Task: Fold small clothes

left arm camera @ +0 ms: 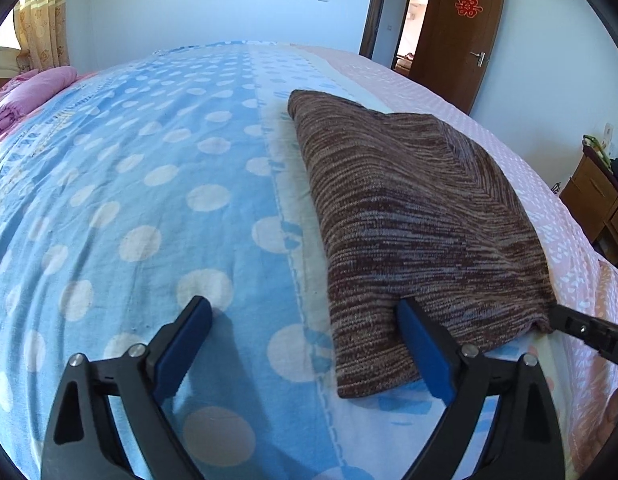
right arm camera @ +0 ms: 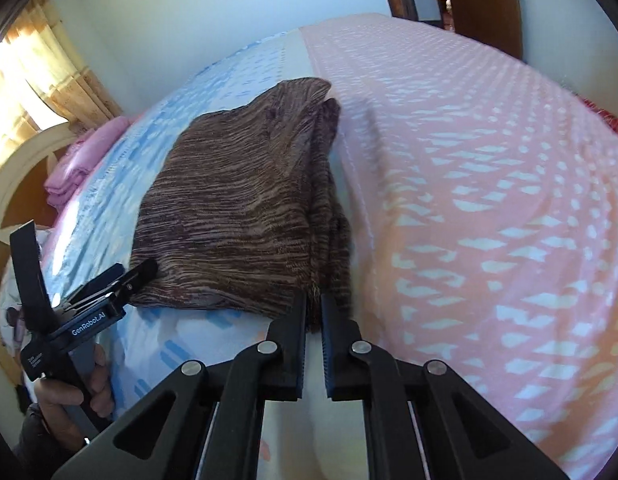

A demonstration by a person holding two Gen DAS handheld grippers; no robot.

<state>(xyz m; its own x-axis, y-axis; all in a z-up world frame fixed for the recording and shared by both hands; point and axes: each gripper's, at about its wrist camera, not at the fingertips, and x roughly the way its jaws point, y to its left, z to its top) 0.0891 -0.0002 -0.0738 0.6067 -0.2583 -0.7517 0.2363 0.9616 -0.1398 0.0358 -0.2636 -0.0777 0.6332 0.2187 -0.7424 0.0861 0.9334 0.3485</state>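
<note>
A brown striped knit garment lies folded on the bed; it also shows in the right wrist view. My left gripper is open, its right finger over the garment's near edge and its left finger over the blue sheet. It also shows in the right wrist view at the garment's near left corner. My right gripper is shut on the garment's near right corner. Its tip shows in the left wrist view at that corner.
The bed has a blue polka-dot sheet on the left and a pink patterned sheet on the right. Folded pink bedding lies at the headboard. A wooden cabinet stands right of the bed, and a brown door stands open beyond.
</note>
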